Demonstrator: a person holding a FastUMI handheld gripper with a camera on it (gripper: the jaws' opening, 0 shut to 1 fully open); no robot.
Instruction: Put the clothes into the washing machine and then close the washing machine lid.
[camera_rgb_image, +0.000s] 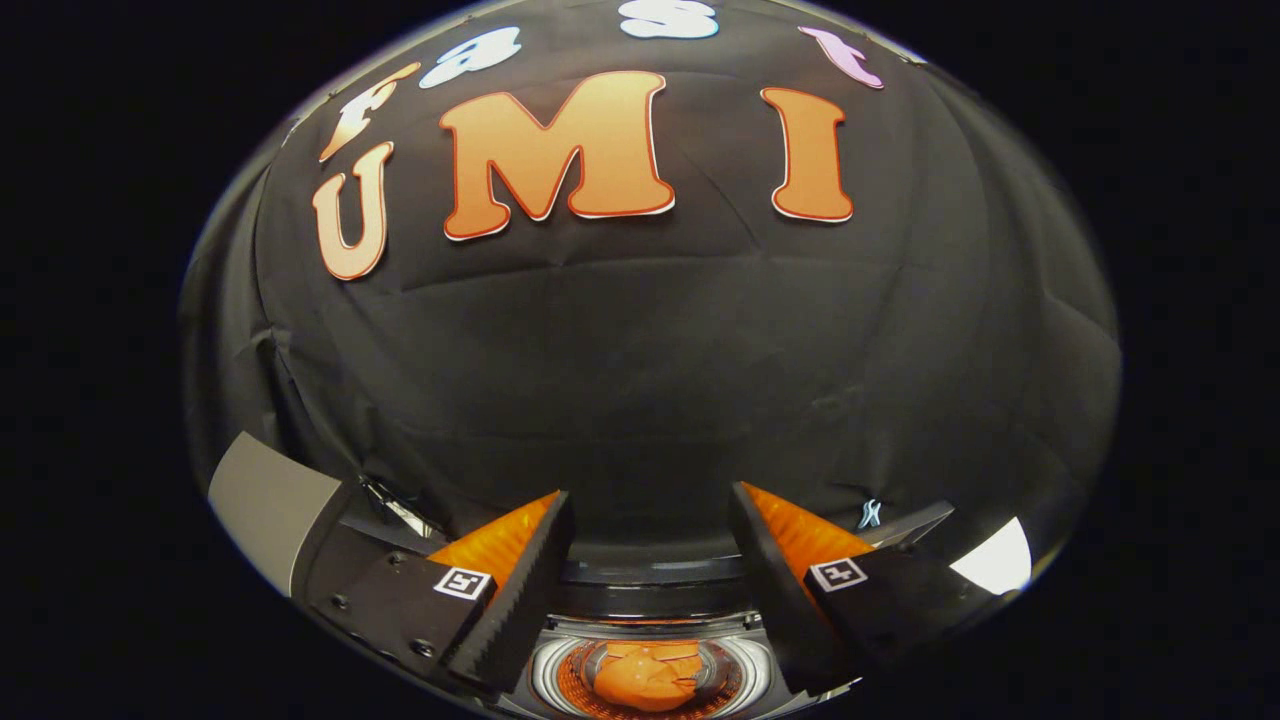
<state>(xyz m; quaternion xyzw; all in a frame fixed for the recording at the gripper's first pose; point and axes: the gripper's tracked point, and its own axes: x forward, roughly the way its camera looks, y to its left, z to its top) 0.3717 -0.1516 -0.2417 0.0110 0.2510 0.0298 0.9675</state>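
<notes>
Fingers (650, 560) spread and empty above the washer drum (650, 672); the clothes (645, 678) lie inside, so closing the lid looks next.

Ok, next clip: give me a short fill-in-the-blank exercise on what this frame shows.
1. The gripper is ____, holding nothing.
2. The orange clothes lie inside the round washing machine drum, ____ the gripper.
3. Beyond the gripper hangs a ____ cloth wall.

Missing words: open; below; black
</notes>
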